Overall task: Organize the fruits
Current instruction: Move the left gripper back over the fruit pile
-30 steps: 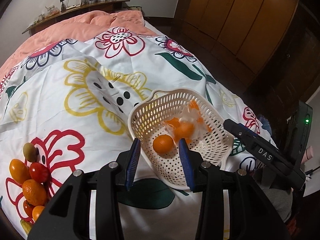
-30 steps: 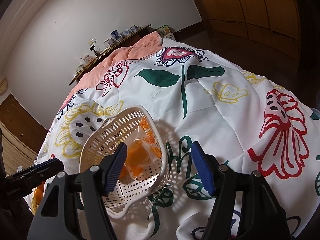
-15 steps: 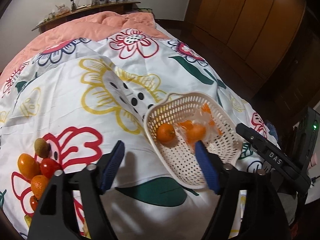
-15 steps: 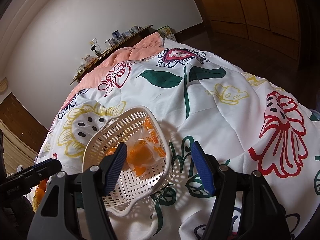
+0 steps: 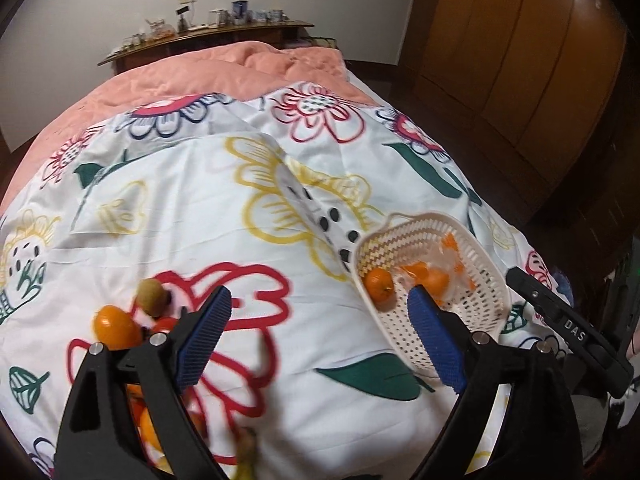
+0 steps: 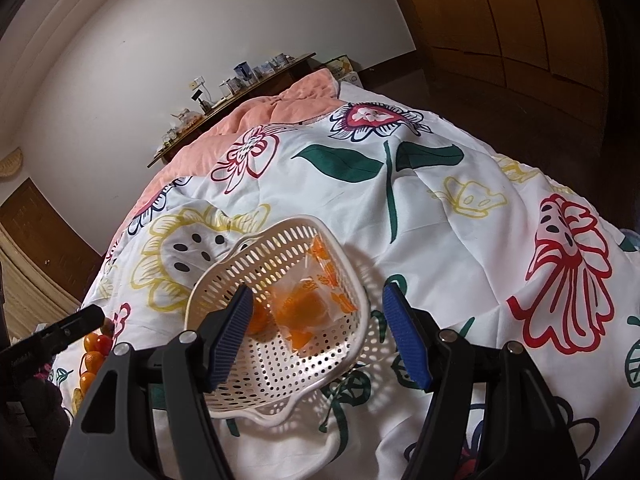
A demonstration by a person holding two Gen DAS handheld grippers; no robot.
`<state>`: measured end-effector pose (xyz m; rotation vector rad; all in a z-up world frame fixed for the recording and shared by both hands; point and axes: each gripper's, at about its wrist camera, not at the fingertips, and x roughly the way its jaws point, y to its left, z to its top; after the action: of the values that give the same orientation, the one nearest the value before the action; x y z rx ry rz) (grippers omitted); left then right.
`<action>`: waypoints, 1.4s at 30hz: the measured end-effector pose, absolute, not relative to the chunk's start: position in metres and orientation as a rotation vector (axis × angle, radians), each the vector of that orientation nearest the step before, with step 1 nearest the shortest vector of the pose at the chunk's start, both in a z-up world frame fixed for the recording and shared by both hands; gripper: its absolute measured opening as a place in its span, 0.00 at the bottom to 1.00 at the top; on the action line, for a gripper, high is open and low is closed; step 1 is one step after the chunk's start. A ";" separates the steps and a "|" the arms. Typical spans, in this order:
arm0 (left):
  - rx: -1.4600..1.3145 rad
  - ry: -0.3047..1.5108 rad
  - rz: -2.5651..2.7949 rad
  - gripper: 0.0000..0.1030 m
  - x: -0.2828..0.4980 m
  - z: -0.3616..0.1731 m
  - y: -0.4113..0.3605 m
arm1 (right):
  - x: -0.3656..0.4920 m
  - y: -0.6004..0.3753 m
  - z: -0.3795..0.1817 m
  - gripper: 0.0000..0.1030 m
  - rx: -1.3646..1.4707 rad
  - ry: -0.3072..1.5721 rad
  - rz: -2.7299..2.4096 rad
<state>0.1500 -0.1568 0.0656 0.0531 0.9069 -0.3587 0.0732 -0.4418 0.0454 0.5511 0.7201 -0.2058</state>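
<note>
A white perforated basket (image 5: 476, 292) lies on the flowered bedspread with a loose orange (image 5: 378, 284) and a clear bag of orange fruit (image 5: 436, 276) in it. My left gripper (image 5: 318, 296) hangs above the spread between the basket and a fruit pile, its jaws opening and empty. The pile at the lower left has an orange fruit (image 5: 114, 326), a kiwi (image 5: 151, 292) and a red tomato (image 5: 164, 324), partly hidden by my left finger. My right gripper (image 6: 317, 292) stands open over the basket (image 6: 280, 368) and bag (image 6: 308, 308), its pads touching nothing.
A pink quilt (image 5: 224, 76) covers the bed's far end, below a wooden shelf (image 5: 208, 36) with small items. Wooden wardrobe doors (image 5: 520, 60) stand to the right. The bed's edge drops off just right of the basket.
My left gripper opened wide, leaving the orange in the basket, and drew away leftward toward the fruit pile. The right gripper has stayed put.
</note>
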 end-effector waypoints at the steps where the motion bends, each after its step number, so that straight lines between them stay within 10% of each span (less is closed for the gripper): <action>1: 0.044 0.904 -0.347 0.88 0.150 0.067 -0.151 | 0.073 -0.441 0.046 0.65 0.550 0.720 -0.204; 31: -0.130 0.885 -0.084 0.93 0.166 0.073 -0.019 | 0.083 -0.407 0.057 0.66 0.494 0.741 -0.136; 42: -0.120 0.968 -0.089 0.70 0.172 0.044 -0.017 | 0.085 -0.402 0.053 0.66 0.485 0.757 -0.124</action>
<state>0.1721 -0.0169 0.0442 -0.1201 0.9678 -0.0893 0.0849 -0.4017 0.0530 0.4846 0.7573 -0.1238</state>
